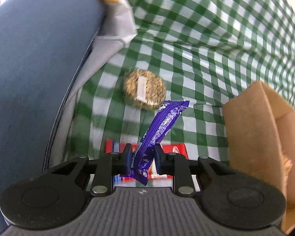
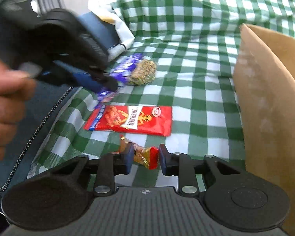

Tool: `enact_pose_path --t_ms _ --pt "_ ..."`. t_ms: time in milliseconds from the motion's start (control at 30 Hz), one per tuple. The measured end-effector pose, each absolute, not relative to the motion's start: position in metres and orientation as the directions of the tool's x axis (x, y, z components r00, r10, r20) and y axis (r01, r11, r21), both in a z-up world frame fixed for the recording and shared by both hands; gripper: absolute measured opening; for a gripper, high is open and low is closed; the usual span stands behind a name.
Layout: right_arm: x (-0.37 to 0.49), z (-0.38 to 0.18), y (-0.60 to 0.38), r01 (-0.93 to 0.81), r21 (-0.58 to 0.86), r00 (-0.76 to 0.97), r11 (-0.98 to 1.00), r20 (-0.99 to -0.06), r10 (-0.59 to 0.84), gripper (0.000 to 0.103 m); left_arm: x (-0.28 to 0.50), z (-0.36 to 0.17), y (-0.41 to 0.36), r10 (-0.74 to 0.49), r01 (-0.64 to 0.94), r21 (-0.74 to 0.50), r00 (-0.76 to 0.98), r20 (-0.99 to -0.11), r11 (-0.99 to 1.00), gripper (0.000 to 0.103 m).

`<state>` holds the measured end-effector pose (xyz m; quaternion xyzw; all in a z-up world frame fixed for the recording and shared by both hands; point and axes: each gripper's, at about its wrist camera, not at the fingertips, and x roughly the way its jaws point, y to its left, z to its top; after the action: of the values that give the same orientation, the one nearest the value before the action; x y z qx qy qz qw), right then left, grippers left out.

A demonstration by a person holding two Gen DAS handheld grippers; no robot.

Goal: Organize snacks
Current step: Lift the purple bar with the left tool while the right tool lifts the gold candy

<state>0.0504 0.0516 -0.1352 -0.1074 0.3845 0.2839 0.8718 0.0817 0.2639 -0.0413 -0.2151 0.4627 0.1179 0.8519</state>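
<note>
Where snacks lie, green-checked cloth.

Bright daylight, motion blur, fisheye warping.

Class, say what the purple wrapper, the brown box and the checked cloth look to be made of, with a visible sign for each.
Purple wrapper: glossy plastic film, probably; it shines and creases. Brown box: matte cardboard, folded edge. Checked cloth: seemingly woven fabric; it wrinkles softly.
</note>
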Motion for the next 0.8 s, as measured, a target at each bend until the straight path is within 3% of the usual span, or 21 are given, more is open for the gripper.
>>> enact_pose_path --t_ms 200,633,667,733,800 --pt "0.053 -0.137 0.053 -0.589 0.056 0.542 0.806 -0.713 0.446 0.059 0.059 -0.042 0.267 -0.001 -0.446 -0.266 0.511 -0.860 0.854 0.026" --pt "0.062 -0.160 0.077 -0.726 -0.095 0.497 0.681 -0.758 0.424 0.064 0.071 -0.070 0.260 -0.005 -0.446 -0.191 0.386 -0.923 0.874 0.026" --pt "0.061 -0.160 0.078 -0.734 -0.099 0.491 0.672 -0.760 0.426 0.062 0.072 -0.071 0.259 -0.001 -0.443 -0.183 0.380 -0.925 0.878 0.026" --pt "0.058 -0.161 0.079 -0.753 -0.094 0.472 0.651 -0.767 0.435 0.041 0.074 -0.073 0.256 0.009 -0.435 -0.165 0.370 -0.929 0.885 0.026" --pt "0.052 -0.161 0.082 -0.767 -0.117 0.472 0.631 -0.769 0.432 0.030 0.077 -0.075 0.254 0.008 -0.429 -0.160 0.365 -0.931 0.889 0.027"
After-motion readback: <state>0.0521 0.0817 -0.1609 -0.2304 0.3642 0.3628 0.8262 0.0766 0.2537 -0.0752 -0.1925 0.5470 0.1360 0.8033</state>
